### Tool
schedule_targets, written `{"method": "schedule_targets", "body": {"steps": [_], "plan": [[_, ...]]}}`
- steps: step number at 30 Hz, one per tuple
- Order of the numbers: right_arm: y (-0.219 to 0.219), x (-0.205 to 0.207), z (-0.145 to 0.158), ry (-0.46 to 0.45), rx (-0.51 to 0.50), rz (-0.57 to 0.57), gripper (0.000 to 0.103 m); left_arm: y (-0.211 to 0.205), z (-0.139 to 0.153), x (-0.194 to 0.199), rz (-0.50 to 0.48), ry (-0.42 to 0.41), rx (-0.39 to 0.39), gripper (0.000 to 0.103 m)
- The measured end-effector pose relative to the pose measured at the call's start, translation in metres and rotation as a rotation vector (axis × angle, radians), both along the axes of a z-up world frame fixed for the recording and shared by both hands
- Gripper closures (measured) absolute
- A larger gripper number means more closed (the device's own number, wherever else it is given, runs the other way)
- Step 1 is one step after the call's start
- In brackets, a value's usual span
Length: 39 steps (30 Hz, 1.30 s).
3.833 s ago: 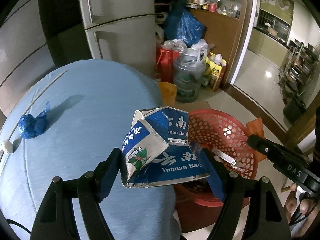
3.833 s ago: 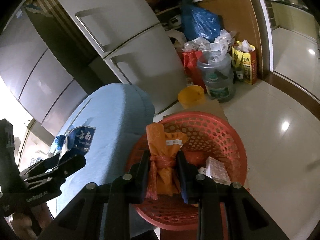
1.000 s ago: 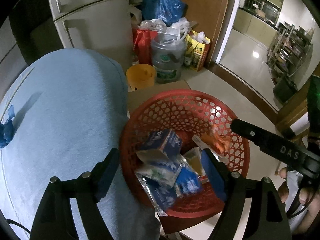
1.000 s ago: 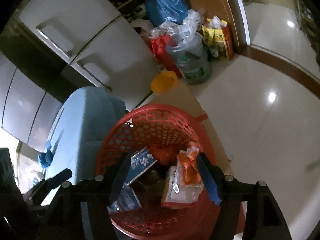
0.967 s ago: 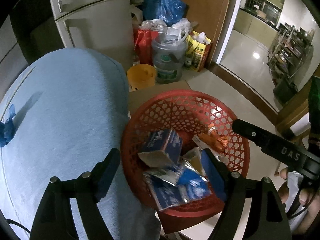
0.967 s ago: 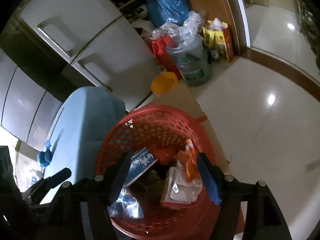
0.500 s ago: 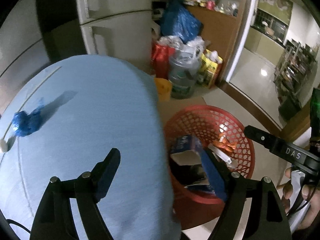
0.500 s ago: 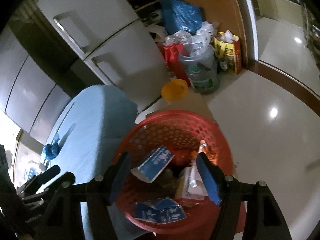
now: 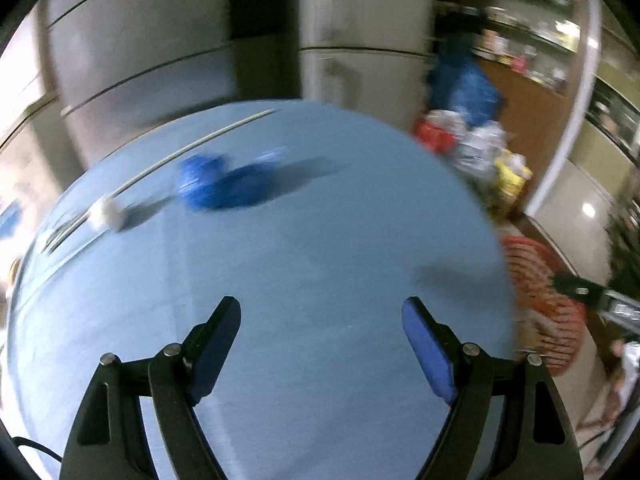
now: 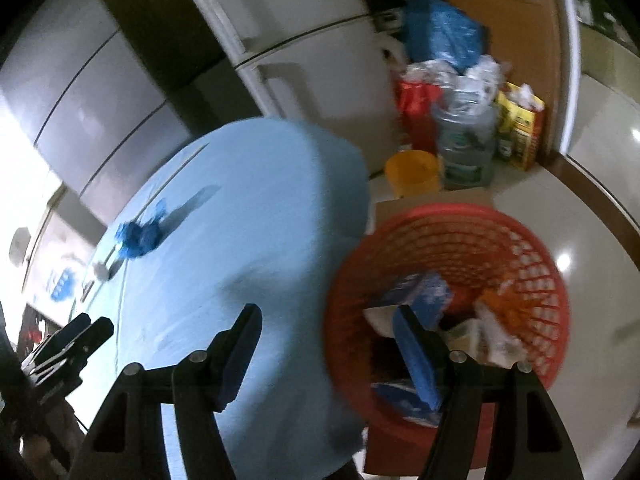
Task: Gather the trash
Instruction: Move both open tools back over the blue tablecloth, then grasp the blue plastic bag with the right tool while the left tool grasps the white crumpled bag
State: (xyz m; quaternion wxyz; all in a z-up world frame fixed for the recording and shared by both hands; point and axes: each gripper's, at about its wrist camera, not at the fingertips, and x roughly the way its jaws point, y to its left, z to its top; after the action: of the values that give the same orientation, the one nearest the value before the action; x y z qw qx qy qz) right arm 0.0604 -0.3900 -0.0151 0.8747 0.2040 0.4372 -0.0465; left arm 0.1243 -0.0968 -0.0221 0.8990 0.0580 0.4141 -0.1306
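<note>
A crumpled blue plastic bag [image 9: 224,184] lies on the light blue table [image 9: 304,264], far ahead of my left gripper [image 9: 320,332], which is open and empty above the table. A small white scrap [image 9: 106,212] lies left of the bag. My right gripper [image 10: 328,340] is open and empty over the table's right edge, beside the red basket [image 10: 532,272]. The basket holds a blue carton [image 10: 420,288], orange wrapping [image 10: 496,300] and other trash. The blue bag also shows in the right wrist view [image 10: 140,236]. The basket shows blurred at the right of the left wrist view [image 9: 540,304].
Grey fridge doors [image 10: 304,56] stand behind the table. A yellow bucket [image 10: 412,174], a water jug [image 10: 464,152] and stuffed bags [image 10: 520,120] sit on the floor beyond the basket. The left gripper appears at the lower left of the right wrist view [image 10: 68,344].
Both grippers have swung left from over the basket toward the table. The blue bag is now nearer the middle of the left wrist view. Both views are motion-blurred.
</note>
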Motion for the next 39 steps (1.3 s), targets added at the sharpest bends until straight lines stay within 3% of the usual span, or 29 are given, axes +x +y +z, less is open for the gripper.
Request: {"method": "schedule_targets", "body": {"steps": [7,14,17,20,22,27,33,35,39], "plan": [[0.074,0.045,-0.002,0.033,-0.037,0.141,0.030,0.119,-0.022,0.019,0.269,0.031,-0.053,0.020],[0.148,0.104,0.001,0.033,0.013,0.272,0.027,0.175,-0.033,0.012,0.376,0.047,-0.101,0.020],[0.196,0.130,0.009,-0.021,-0.080,0.396,0.027,0.187,-0.039,0.010,0.383,0.059,-0.107,0.020],[0.253,0.155,0.018,-0.084,-0.240,0.575,0.027,0.195,-0.041,0.009,0.395,0.070,-0.117,0.020],[0.278,0.170,0.022,-0.120,-0.335,0.626,0.027,0.199,-0.040,0.006,0.403,0.075,-0.123,0.020],[0.304,0.226,0.016,-0.107,-0.327,0.603,0.027,0.208,-0.038,0.015,0.424,0.077,-0.123,0.020],[0.316,0.276,-0.020,-0.018,-0.345,0.581,0.027,0.220,-0.034,0.048,0.464,0.078,-0.144,0.020],[0.313,0.283,-0.032,0.015,-0.320,0.593,0.047,0.222,-0.031,0.062,0.472,0.075,-0.152,0.020],[0.307,0.278,-0.029,-0.008,-0.300,0.611,0.050,0.218,-0.026,0.098,0.470,0.051,-0.164,0.020]]}}
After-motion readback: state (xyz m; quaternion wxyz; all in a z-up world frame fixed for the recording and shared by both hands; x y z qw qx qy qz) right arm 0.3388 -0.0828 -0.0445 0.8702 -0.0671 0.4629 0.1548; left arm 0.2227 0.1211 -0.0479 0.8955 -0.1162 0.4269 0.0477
